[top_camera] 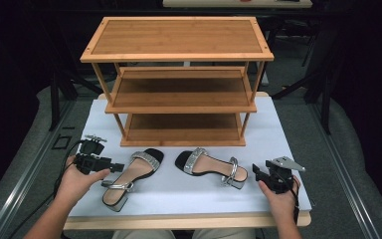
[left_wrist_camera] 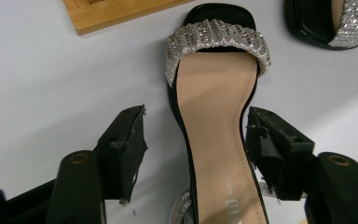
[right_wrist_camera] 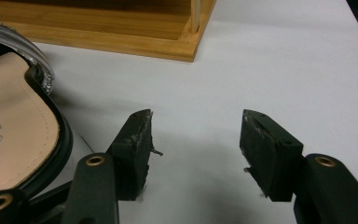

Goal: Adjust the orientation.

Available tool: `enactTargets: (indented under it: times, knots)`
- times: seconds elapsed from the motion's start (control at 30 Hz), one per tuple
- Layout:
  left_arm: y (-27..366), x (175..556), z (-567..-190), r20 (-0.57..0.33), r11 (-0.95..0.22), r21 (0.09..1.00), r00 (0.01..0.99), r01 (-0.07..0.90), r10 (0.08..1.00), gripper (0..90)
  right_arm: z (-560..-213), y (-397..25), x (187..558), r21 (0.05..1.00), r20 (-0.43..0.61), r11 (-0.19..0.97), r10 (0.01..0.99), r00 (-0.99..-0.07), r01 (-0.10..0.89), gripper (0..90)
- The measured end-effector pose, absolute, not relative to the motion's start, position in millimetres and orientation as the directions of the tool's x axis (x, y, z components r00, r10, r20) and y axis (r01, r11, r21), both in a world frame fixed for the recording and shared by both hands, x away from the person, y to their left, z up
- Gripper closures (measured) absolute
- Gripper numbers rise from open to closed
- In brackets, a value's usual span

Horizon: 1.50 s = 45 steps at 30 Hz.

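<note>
Both black heeled sandals with silver rhinestone straps lie on the white tabletop in front of the three-tier bamboo shoe rack point(top_camera: 179, 74), so nothing is shelved yet. The left tool point(left_wrist_camera: 193, 149) stands wide open astride the left sandal point(left_wrist_camera: 219, 140), unclamped; the right tool point(right_wrist_camera: 196, 154) gapes empty beside the right sandal point(right_wrist_camera: 14, 135).

Two sandals point(top_camera: 174, 172) before rack point(top_camera: 179, 82)
</note>
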<state>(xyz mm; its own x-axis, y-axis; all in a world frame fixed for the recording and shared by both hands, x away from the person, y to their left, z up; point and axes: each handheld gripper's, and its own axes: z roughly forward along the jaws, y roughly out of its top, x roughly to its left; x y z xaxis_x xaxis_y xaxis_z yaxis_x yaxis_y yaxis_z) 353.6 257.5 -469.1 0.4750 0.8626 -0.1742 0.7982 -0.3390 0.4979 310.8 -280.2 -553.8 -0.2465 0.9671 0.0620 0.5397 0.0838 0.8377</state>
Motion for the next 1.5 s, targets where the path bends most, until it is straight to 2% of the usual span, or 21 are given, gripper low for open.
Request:
enactTargets:
  times: [0.03, 0.13, 0.5, 0.77, 1.07, 1.5]
  knots:
    - [251.4, 351.1, -467.6, -0.126, -0.369, 0.495, 0.485, 0.787, 0.865, 38.1, -553.7, -281.3, 310.5, 0.836, 0.063, 0.081, 0.968, -0.243, 0.542, 43.0]
    - [242.1, 349.0, -463.9, -0.101, -0.397, 0.456, 0.49, 0.796, 0.866, 38.3, -554.3, -282.0, 310.5, 0.841, 0.071, 0.07, 0.969, -0.238, 0.536, 42.6]
    - [221.9, 349.4, -461.5, -0.116, -0.449, 0.358, 0.516, 0.819, 0.849, 43.3, -555.6, -279.5, 311.1, 0.836, 0.068, 0.08, 0.966, -0.247, 0.543, 42.6]
    - [216.4, 359.1, -483.2, -0.102, -0.443, 0.233, 0.475, 0.865, 0.874, 38.9, -556.3, -280.4, 311.1, 0.835, 0.071, 0.078, 0.967, -0.246, 0.545, 42.6]
    - [213.7, 365.9, -496.3, -0.139, -0.431, 0.157, 0.452, 0.889, 0.881, 34.4, -557.3, -280.1, 311.3, 0.832, 0.07, 0.08, 0.966, -0.247, 0.548, 42.6]
    - [209.2, 369.3, -504.5, -0.135, -0.443, 0.069, 0.449, 0.894, 0.883, 35.3, -558.8, -279.0, 311.9, 0.83, 0.07, 0.082, 0.966, -0.249, 0.551, 42.6]
